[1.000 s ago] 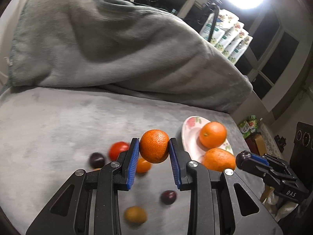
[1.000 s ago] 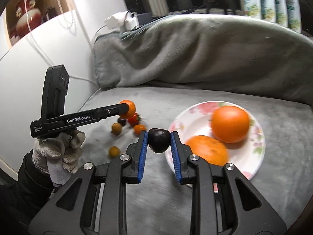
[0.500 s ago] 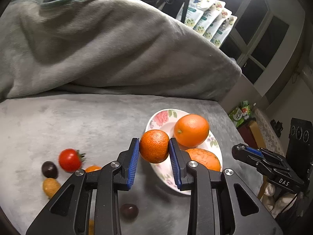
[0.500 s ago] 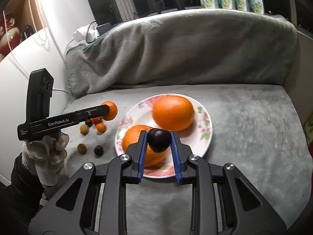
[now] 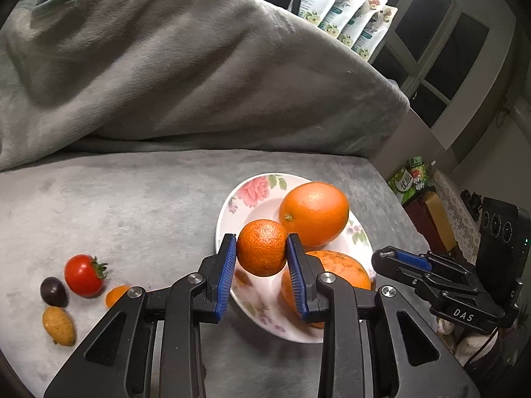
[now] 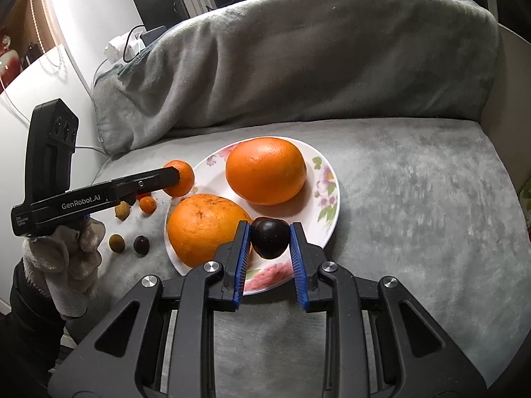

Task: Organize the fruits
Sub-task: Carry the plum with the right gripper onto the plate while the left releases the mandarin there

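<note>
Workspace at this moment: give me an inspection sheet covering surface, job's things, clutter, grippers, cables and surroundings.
Surface: grey plush cover, blanket-draped backrest behind.
Job's things: floral plate carrying two large oranges; on the cover lie a red tomato, dark fruit, yellowish fruit and a small orange fruit.
Clutter: nothing seen.
Grippers: left gripper jaws shut on a mandarin; right gripper jaws shut on a dark plum, over the plate.
Cables: white plug and cords behind the backrest.
Surroundings: floral pouches, dark windows.
</note>
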